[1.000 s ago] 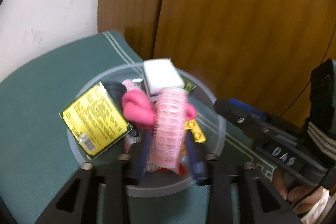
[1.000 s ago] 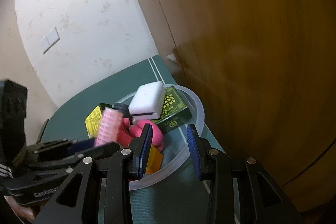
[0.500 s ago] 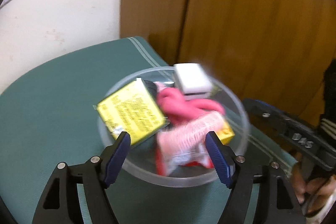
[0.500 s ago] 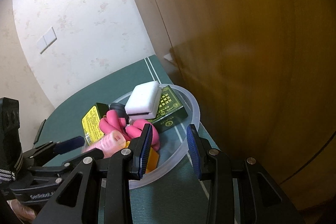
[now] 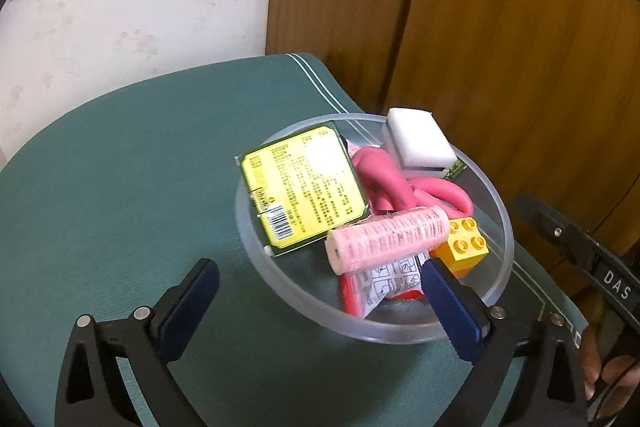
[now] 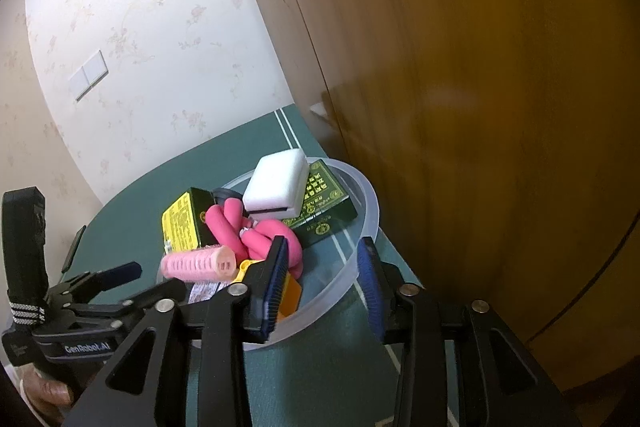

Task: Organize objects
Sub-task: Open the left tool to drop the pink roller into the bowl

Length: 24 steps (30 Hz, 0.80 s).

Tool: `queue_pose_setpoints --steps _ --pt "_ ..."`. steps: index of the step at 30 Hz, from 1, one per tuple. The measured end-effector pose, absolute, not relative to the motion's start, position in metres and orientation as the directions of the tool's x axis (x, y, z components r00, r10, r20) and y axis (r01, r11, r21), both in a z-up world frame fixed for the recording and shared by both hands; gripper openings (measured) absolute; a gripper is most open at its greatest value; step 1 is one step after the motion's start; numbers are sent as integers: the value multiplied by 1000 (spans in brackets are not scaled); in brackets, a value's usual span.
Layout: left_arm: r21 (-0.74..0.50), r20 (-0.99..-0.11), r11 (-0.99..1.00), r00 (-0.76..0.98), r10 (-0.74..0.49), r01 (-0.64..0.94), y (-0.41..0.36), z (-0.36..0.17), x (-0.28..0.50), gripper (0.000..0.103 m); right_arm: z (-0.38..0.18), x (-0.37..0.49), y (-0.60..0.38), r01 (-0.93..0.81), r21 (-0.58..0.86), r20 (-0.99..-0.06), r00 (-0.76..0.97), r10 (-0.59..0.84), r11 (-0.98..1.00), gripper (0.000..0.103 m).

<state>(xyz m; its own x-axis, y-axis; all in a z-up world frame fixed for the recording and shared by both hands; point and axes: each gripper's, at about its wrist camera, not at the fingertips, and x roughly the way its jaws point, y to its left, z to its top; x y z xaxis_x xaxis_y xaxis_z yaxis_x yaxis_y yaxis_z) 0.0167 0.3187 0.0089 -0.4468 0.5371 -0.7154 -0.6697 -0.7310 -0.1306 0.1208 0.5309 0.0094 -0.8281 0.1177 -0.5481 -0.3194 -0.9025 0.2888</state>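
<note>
Two risks we see: the roller (image 5: 388,239) lies loose atop the pile in the bowl (image 5: 496,291), near the left gripper (image 5: 316,303) opening empty, and could roll out if the right gripper (image 6: 324,287), opening astride the near rim, nudges it.

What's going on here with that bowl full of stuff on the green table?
A person with a tool in each hand is sorting small things into a clear bowl. The left tool is opening wide just in front of the bowl, holding nothing; a pink hair roller lies loose on the pile beside a yellow packet and a yellow brick. The right tool straddles the bowl's rim, its jaws opening, pads off the rim.
</note>
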Motion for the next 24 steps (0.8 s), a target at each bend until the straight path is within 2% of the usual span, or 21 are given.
queue_pose_setpoints --steps 5,7,12,17,24 --pt "-49 -690 -773 -538 485 -633 305 18 24 103 5 127 525 -321 292 -563 -819 110 -901 57" --pt "18 -669 -796 -599 440 -605 301 20 29 103 1 128 522 -322 290 -574 -812 106 -901 68" --pt "115 -651 -821 -667 362 -558 294 20 42 103 -9 134 508 -312 255 -619 -780 94 -915 78" --pt "113 -686 -857 -663 298 -502 287 15 32 103 -10 144 496 -321 212 -639 -760 117 -923 90" --pt "-32 -687 -841 -599 411 -540 263 22 39 103 -9 155 485 -332 174 -649 -746 146 -927 93"
